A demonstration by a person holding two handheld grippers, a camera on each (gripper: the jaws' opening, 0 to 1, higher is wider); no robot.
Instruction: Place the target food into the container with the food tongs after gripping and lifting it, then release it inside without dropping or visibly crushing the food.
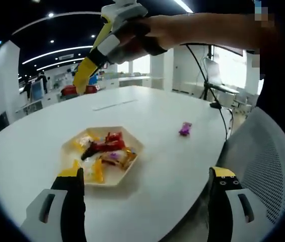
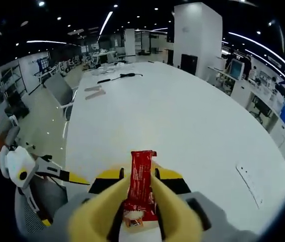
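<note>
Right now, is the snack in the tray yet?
Not yet. The gripping and lifting look done: the right tongs are shut on a red wrapped snack, held high above the white table. Still left is lowering it into the beige hexagonal tray of wrapped snacks and letting go.

We see a large white worktop (image 2: 183,126), a grey mesh chair (image 1: 263,161), a white pillar (image 2: 195,35), ceiling strip lights, and perhaps distant desks.

Bright, even light from ceiling strip lamps (image 2: 104,22) and spot lamps. Soft glare on white table (image 2: 183,121). Strong fisheye bending at edges. Yellow tongs (image 2: 137,212) blurred, v. close to camera.
</note>
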